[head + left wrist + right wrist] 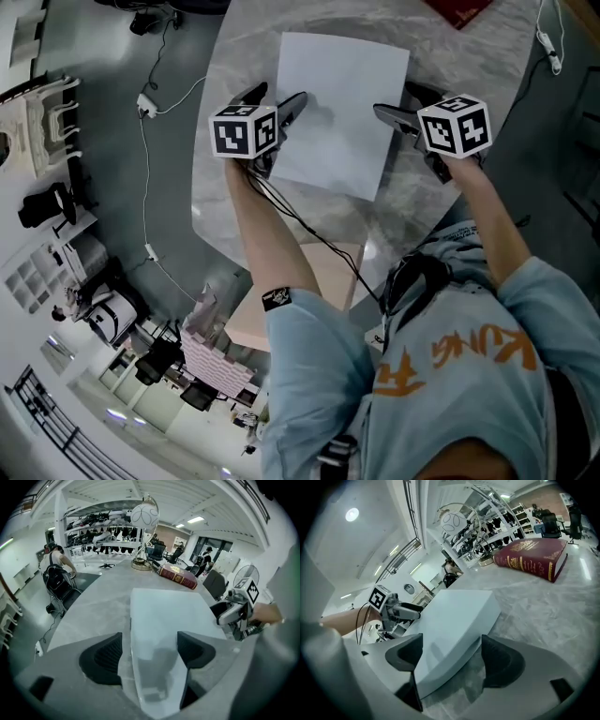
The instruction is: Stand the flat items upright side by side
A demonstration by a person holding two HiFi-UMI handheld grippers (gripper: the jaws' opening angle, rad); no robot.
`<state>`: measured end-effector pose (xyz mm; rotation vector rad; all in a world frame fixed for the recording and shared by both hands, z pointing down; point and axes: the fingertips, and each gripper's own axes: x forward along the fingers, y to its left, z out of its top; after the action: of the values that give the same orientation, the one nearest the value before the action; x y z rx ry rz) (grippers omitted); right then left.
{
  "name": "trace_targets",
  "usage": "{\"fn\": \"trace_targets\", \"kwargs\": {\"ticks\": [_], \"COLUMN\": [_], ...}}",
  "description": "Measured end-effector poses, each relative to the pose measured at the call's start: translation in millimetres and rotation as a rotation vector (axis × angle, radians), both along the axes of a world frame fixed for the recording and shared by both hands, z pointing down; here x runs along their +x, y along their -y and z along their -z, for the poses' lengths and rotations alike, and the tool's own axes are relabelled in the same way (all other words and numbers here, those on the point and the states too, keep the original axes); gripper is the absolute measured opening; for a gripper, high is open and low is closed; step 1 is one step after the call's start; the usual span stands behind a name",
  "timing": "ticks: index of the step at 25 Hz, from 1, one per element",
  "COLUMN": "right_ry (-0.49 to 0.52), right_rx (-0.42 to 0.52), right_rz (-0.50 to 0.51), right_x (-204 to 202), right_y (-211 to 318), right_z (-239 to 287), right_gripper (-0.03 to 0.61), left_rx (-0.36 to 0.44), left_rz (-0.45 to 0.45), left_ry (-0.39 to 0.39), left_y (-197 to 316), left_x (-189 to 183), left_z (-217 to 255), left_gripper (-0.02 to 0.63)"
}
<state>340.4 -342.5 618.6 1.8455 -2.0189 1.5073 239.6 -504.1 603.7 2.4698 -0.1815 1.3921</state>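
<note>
White book (342,112) lies flat on marble table (234,56), between both grippers. Left gripper (150,652): jaws spread, released, straddling book's left edge. Right gripper (452,658): jaws spread wide over opposite edge, pads clear of it. Red book (532,557) lies well apart.

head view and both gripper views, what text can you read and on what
"KUNG", orange, upside down, on the person's shirt; the sign beside it is unclear.
red book: gold spine print, too blurred to read.
white flat item: blank.
marker cubes: square patterns, no words.
</note>
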Motion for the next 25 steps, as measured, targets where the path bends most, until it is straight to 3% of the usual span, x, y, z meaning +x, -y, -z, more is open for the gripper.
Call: {"fn": "trace_targets", "kwargs": {"ticks": [7,11,18,25], "right_ry": [-0.001,0.004,0.009,-0.062], "right_rx": [-0.047,-0.064,-0.068,-0.033], "right_rz": [0.016,0.025,0.032,0.024], "right_x": [3.8,7.6,4.4,14.0], "right_y": [4.1,4.4,8.9,1.1], "right_z": [-17.1,-19.7,-16.4,2.0], "right_gripper": [0.396,0.399,0.381,0.364], "left_rx": [-0.088,-0.111,-0.089,-0.045], "left_rz": [0.035,0.048,0.052,0.060], "left_ry": [-0.041,-0.058,-0.053,-0.095], "left_y": [-3.8,-8.7,-7.9,-18.7], "left_x": [1.5,5.3,1.0,5.7], "left_z": [-16.2,-18.3,-12.6,3.8], "left_gripper": [0.377,0.342,0.333,0.328]}}
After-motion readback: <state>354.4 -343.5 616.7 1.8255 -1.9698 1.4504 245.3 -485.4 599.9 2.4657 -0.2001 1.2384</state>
